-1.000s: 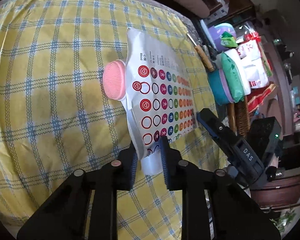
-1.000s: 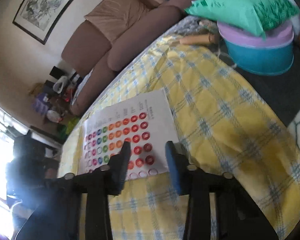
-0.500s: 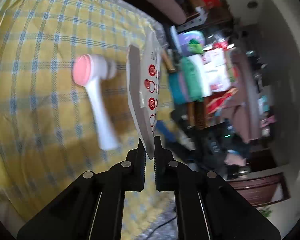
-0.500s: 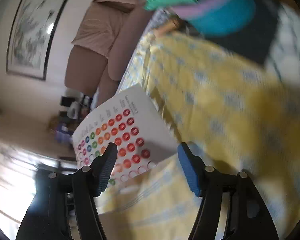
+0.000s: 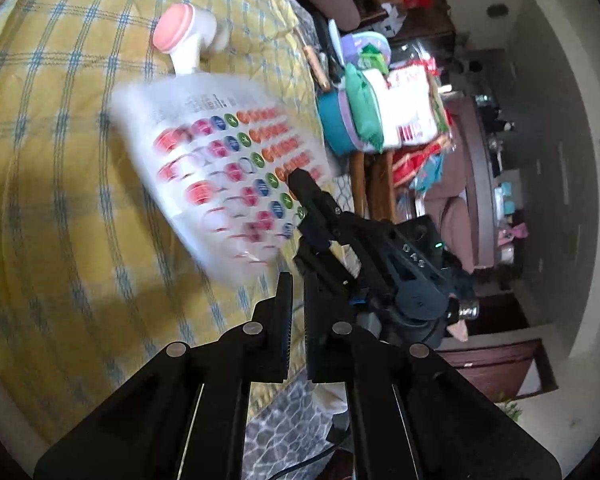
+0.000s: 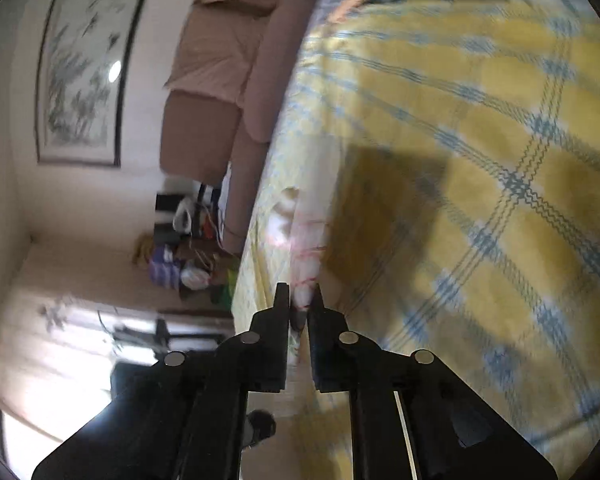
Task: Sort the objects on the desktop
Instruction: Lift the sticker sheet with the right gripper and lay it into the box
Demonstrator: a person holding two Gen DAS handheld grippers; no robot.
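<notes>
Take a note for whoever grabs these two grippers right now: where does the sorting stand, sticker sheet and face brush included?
Right gripper: shut on the edge of the sticker sheet. Its jaws have just closed on it, and the sheet is held up off the yellow checked cloth.
Left gripper: shut, jaws just closed further. Its tips are at the sheet's near corner; blur hides whether it pinches it.
Face brush: lies on the cloth beyond the sheet, no gripper on it.
Done: sheet picked up.
Left: put the sheet away, then the brush. No destination is evident.
</notes>
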